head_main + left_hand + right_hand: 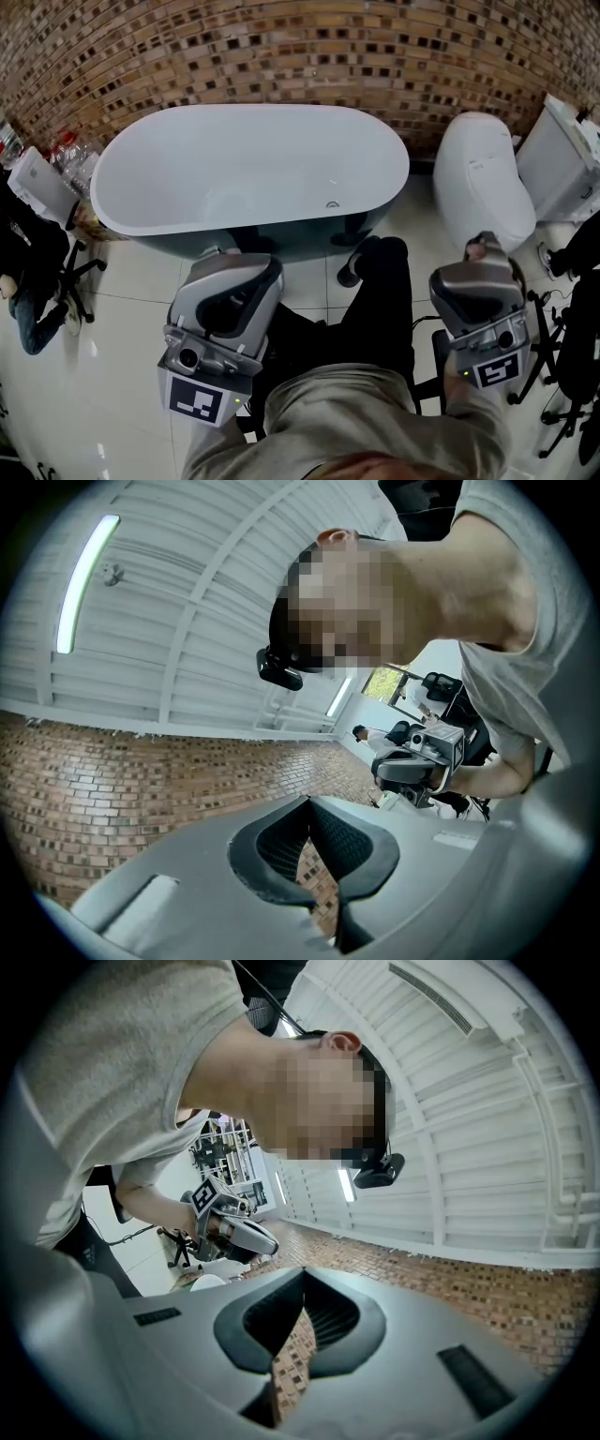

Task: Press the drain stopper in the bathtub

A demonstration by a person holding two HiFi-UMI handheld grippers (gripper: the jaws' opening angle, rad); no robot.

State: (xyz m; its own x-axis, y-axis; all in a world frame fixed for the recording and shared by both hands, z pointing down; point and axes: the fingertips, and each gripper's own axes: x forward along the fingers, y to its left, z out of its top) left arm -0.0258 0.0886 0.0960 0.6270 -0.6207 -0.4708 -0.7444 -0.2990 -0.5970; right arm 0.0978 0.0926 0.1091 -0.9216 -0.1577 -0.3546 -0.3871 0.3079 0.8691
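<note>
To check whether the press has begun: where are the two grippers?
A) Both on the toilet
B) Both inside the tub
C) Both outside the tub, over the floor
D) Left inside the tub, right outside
C: the head view shows the left gripper and right gripper on the near side of the tub, over the floor.

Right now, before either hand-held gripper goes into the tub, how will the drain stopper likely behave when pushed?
The drain stopper looks like a small metal cap set low in the bathtub, so it is probably rigid and would travel only downward, not slide. It looks glossy, like the tub, so a pressing tip may skid off unless centred.
</note>
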